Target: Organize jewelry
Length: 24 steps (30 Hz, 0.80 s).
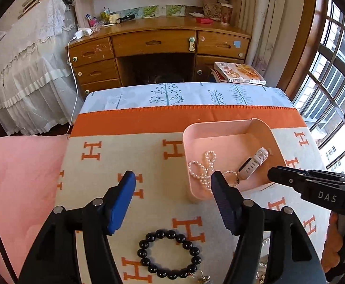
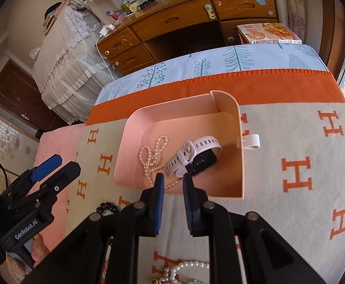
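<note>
A pink tray (image 1: 222,129) (image 2: 134,137) lies on the H-patterned blanket (image 1: 148,156). It holds a pearl necklace (image 1: 204,168) (image 2: 153,152) and a white-strapped watch (image 1: 254,163) (image 2: 196,155). A black bead bracelet (image 1: 168,253) (image 2: 106,207) lies on the blanket just below my open, empty left gripper (image 1: 172,179) (image 2: 56,166). My right gripper (image 2: 173,179) (image 1: 272,174) hovers at the tray's near edge, jaws a small gap apart and empty. A pearl bracelet (image 2: 189,266) and other small pieces lie under the right gripper.
A wooden desk (image 1: 158,45) with drawers stands beyond the bed. A book (image 1: 239,73) lies by the bed's far right corner. A pink quilt (image 1: 21,177) is at the left, a window (image 1: 333,75) at the right.
</note>
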{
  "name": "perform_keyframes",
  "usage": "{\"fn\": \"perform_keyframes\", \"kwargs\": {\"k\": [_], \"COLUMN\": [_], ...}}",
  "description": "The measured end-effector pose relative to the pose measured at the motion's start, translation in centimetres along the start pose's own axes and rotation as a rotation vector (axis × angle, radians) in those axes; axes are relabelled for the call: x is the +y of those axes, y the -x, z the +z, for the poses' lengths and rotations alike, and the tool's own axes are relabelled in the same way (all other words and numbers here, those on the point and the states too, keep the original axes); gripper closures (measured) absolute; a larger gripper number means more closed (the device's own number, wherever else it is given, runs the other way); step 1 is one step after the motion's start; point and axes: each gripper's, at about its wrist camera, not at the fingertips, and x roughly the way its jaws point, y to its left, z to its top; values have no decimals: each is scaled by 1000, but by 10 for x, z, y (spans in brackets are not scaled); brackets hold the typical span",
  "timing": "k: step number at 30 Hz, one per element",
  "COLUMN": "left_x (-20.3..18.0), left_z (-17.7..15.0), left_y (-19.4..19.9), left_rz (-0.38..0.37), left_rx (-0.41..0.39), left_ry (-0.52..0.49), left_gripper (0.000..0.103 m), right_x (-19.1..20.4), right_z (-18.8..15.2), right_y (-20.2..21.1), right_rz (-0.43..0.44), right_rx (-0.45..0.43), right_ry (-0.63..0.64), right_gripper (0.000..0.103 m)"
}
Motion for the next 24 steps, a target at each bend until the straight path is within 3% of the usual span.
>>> {"fn": "perform_keyframes", "kwargs": {"k": [8,12,16,24], "left_x": [26,32,41,63], "left_z": [-39,-55,-69,-90], "left_y": [26,30,34,27], "left_rz": [8,4,7,39], "left_rx": [-16,16,37,82], "left_ry": [34,49,64,80], "left_gripper": [38,33,33,33], "right_x": [5,8,2,-18], "right_z": [-38,-55,-68,-90], "right_y": [36,52,59,58], "right_rz": [-6,-86,-127,-129], "right_rx": [-97,-138,-104,-22], "right_ry": [44,87,95,91], "right_gripper": [87,87,87,87]}}
